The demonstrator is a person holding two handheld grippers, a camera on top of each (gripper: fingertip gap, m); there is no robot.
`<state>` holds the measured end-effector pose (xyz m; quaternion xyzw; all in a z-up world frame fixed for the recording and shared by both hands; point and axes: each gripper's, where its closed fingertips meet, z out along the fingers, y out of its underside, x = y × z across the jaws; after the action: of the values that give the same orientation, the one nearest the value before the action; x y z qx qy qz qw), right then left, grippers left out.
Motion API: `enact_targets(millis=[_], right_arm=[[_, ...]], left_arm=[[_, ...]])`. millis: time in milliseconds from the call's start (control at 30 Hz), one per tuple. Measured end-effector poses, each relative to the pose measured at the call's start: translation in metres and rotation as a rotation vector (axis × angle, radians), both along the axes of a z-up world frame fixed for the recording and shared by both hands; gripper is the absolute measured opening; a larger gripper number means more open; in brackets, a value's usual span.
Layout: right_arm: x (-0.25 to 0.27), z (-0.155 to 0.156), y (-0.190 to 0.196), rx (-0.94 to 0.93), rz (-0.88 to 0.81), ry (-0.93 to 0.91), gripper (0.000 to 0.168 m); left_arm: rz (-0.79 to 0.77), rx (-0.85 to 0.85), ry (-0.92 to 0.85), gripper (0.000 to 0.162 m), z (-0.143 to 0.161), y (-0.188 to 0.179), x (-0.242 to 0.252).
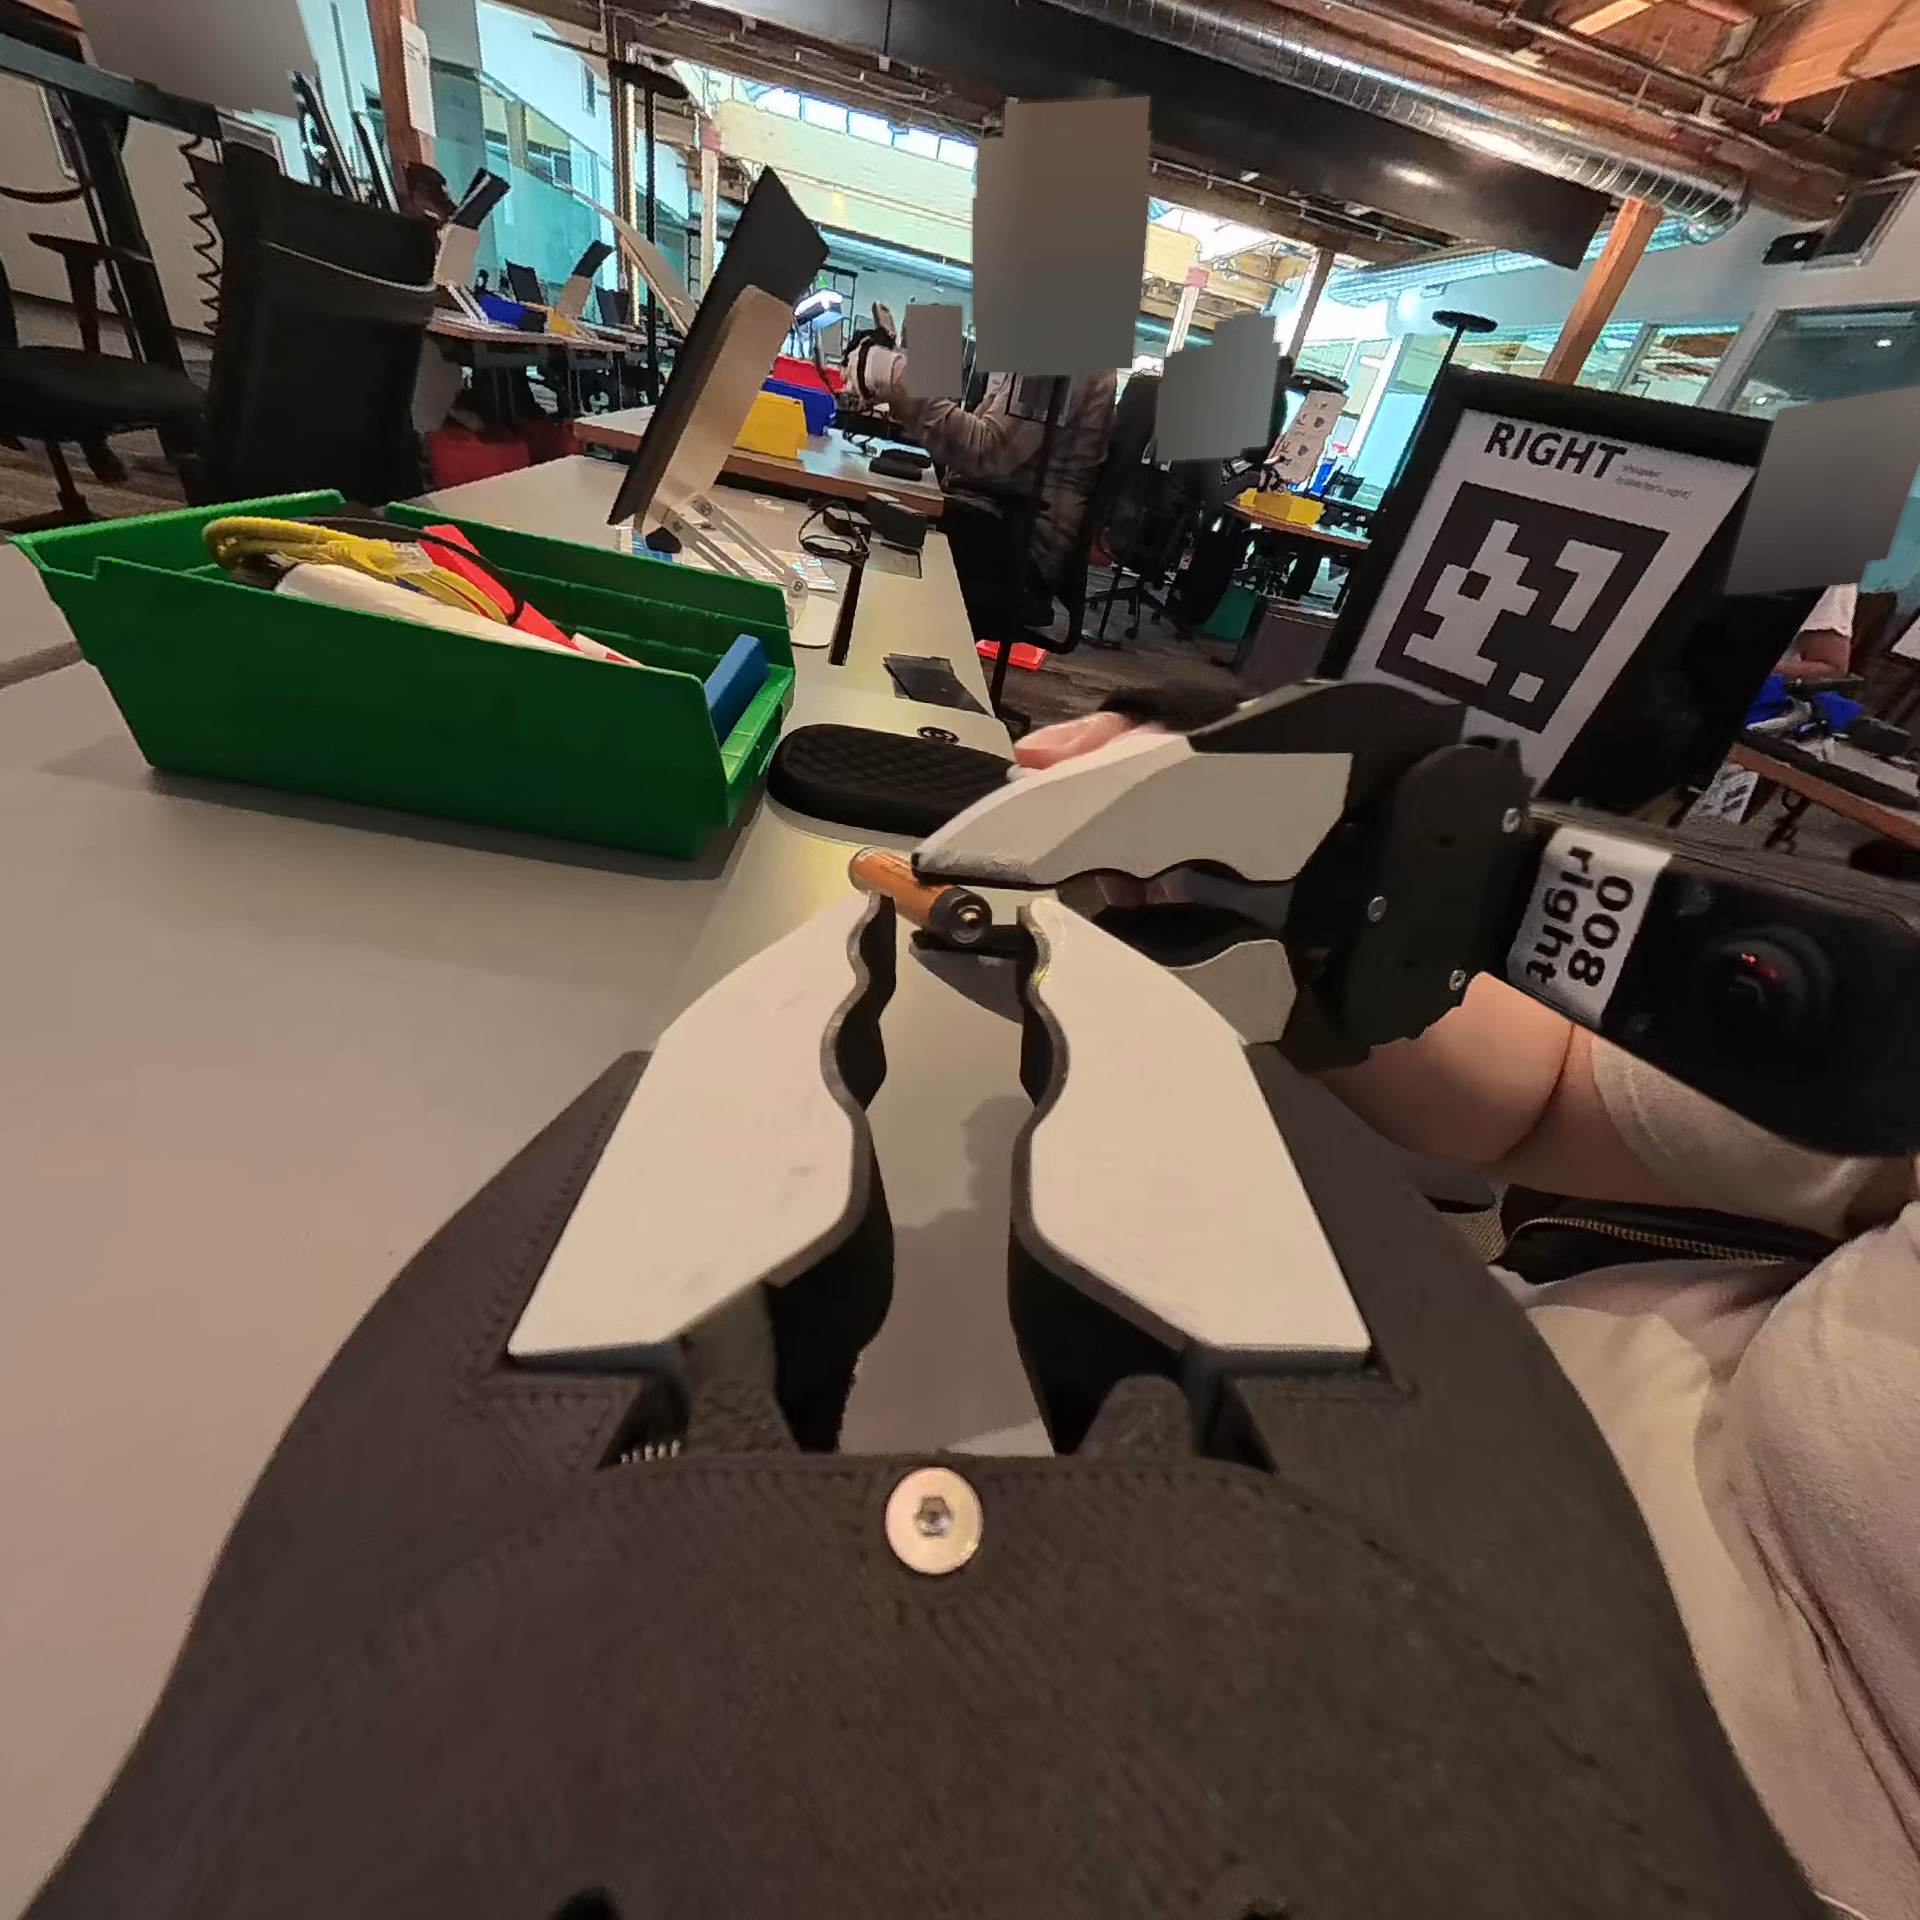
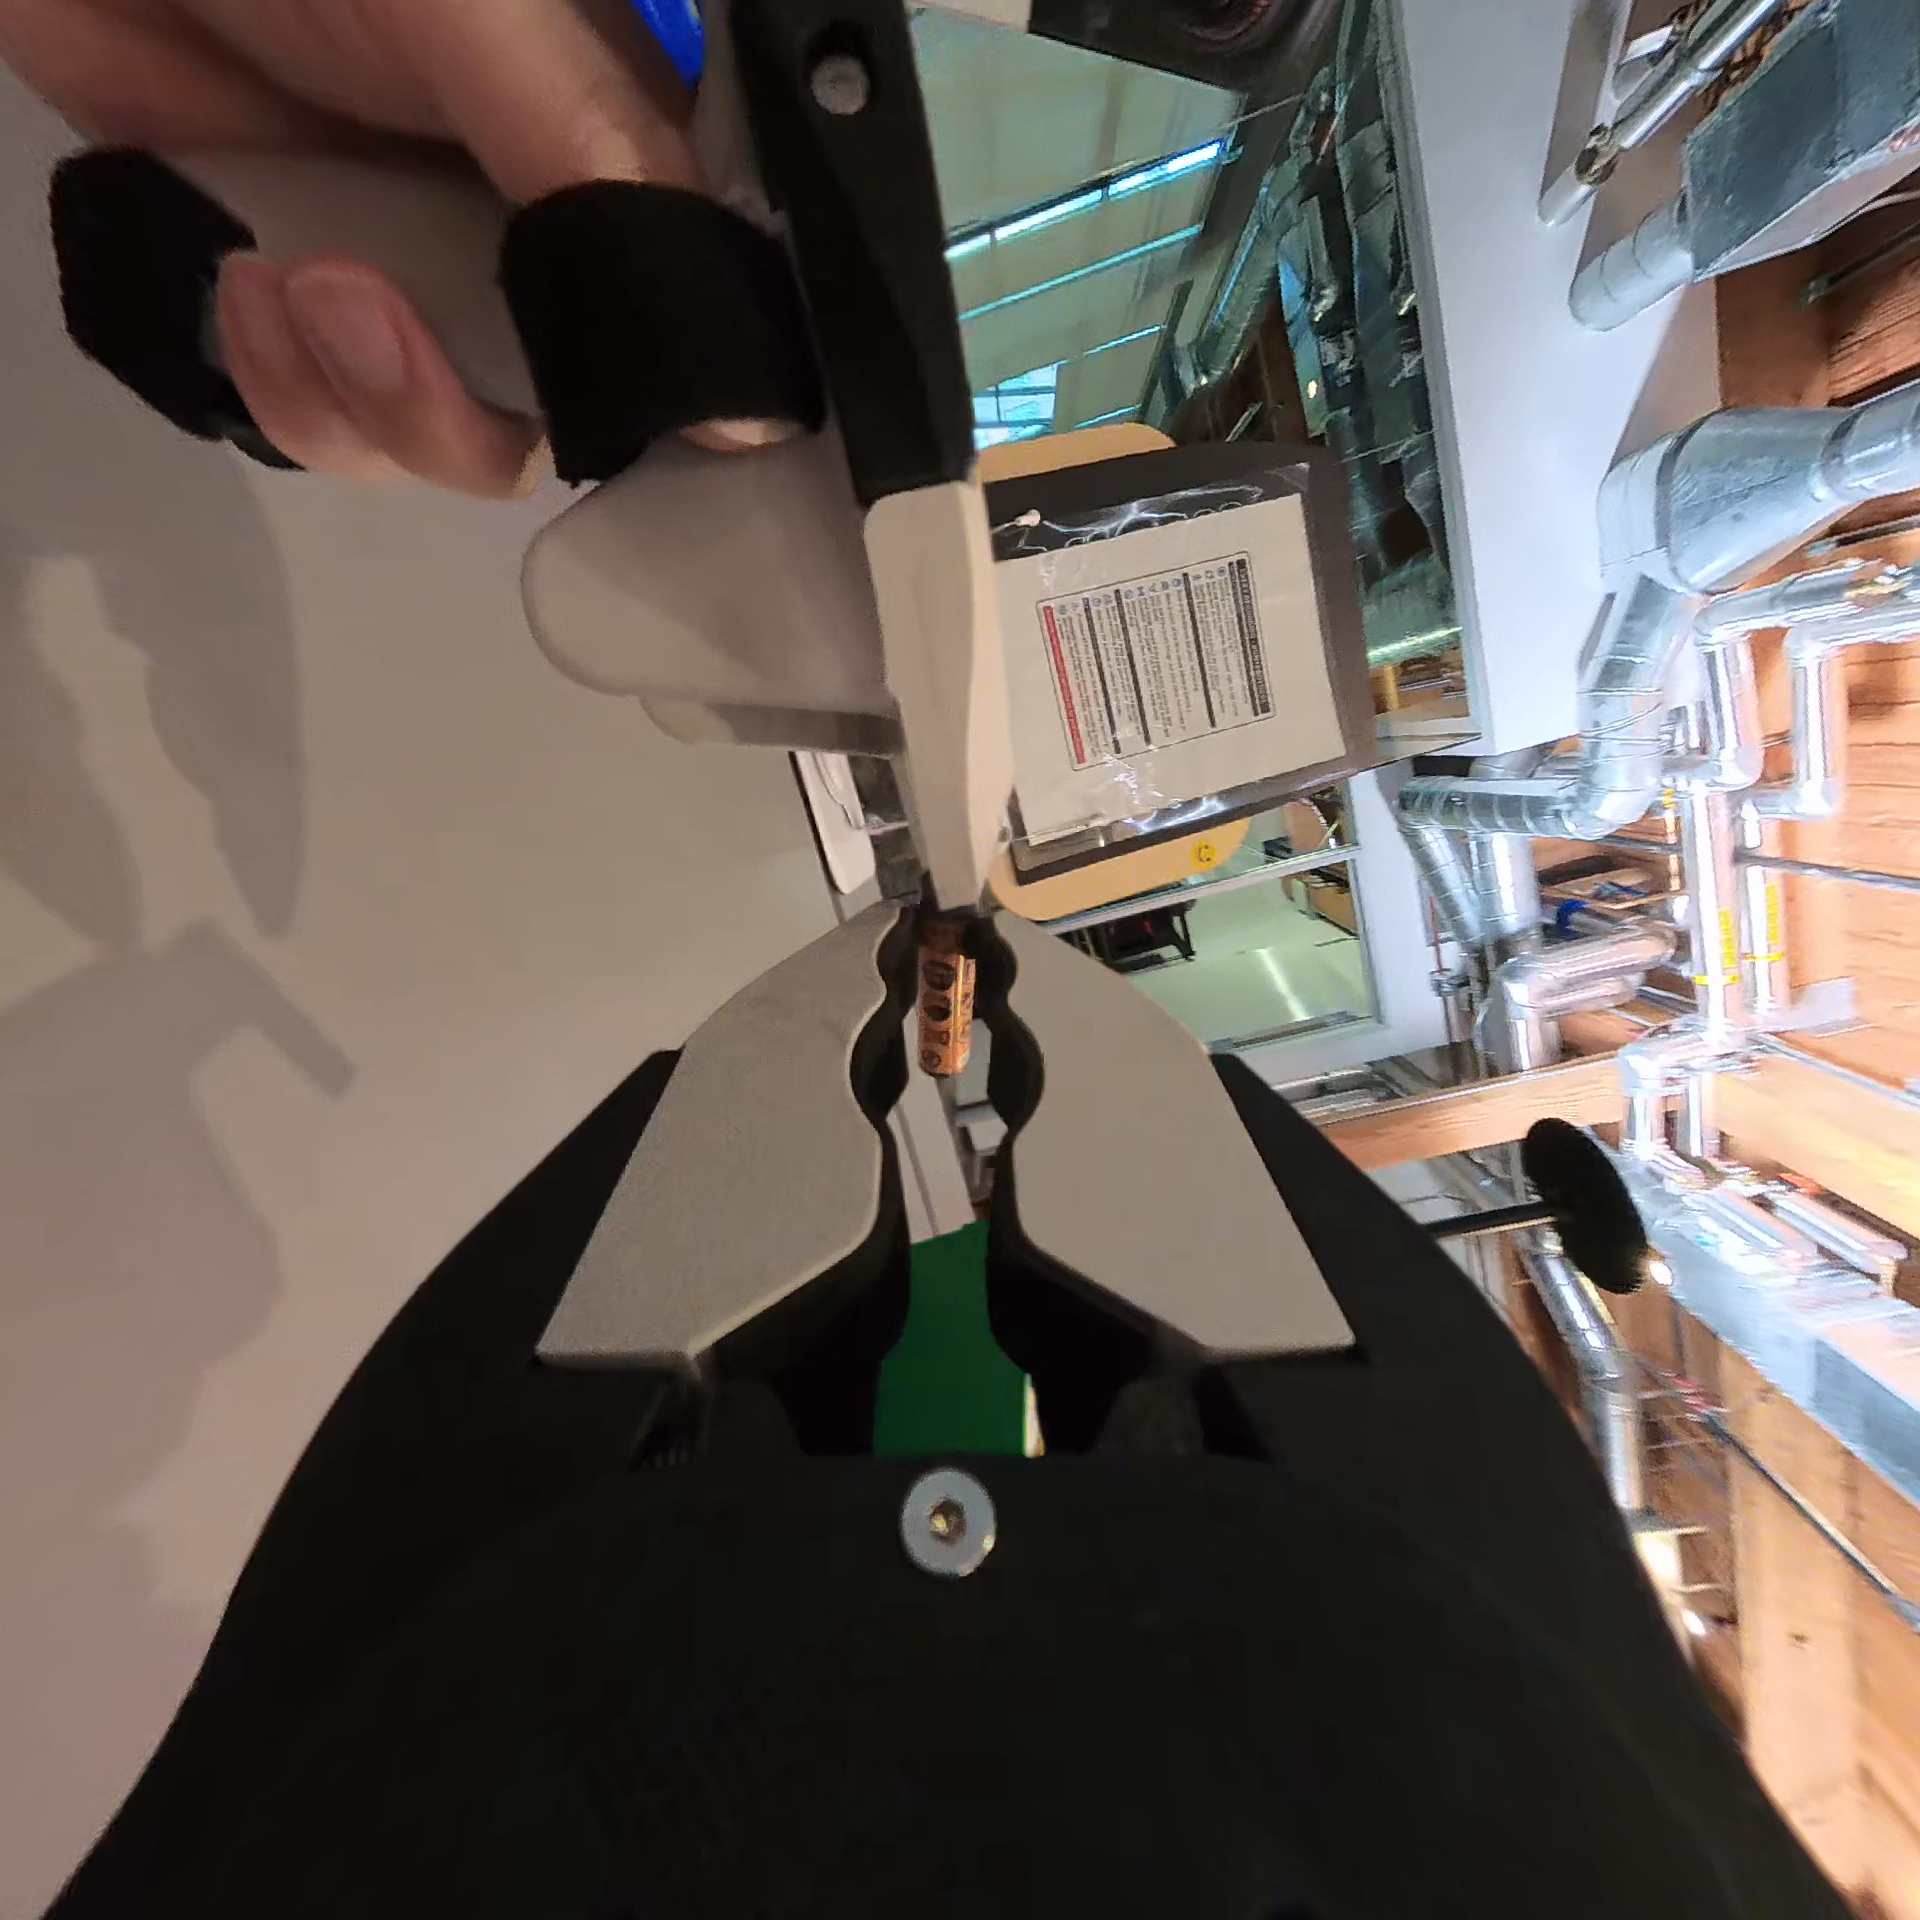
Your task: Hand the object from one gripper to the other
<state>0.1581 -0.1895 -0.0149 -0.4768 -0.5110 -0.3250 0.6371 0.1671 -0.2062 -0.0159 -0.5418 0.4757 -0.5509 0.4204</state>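
Battery: small copper-and-black cell, lying crosswise just above the table, in front of the green bin and to its right. In right wrist view it sits lengthwise between the fingers.
Right tool: fingers nearly closed, clamped on the battery's copper part near the tips. Seen side-on from left wrist view, coming in from the right, hand behind it.
Left tool: fingers a narrow way apart, tips either side of the battery's black end. Left tip looks to touch the cell; right tip just beside it. Can't tell if it's gripping yet. In right wrist view it comes down from above, tips meeting the battery's far end, w/ a hand w/ black finger straps on its grip.
Green bin: on the table, behind the battery and to the left; holds a yellow cable, red, white and blue items.
Black pad: flat textured oval on the table, just right of the bin, behind the battery.
Marker board: black-and-white square pattern, standing above the right tool, well right of the bin.
Laptop on stand: behind the bin, tilted.
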Motion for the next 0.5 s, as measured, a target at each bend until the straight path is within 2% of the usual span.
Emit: enact_targets(millis=[267, 333, 400, 500], right_arm=[[-0.001, -0.003, 0.005, 0.087, -0.079, -0.116, 0.011], [-0.003, 0.003, 0.003, 0.113, -0.045, -0.052, 0.016], [0.003, 0.011, 0.0, 0.11, -0.02, 0.054, 0.03], [0.012, 0.006, 0.0, -0.062, 0.067, 0.244, 0.036]], left_arm=[[0.048, 0.006, 0.057, 0.01, -0.009, 0.007, 0.002], [0.063, 0.008, 0.034, 0.009, -0.004, 0.01, 0.0], [0.075, -0.014, 0.007, 0.009, 0.001, 0.015, -0.004], [0.029, -0.104, -0.064, 0.009, 0.012, 0.019, -0.011]])
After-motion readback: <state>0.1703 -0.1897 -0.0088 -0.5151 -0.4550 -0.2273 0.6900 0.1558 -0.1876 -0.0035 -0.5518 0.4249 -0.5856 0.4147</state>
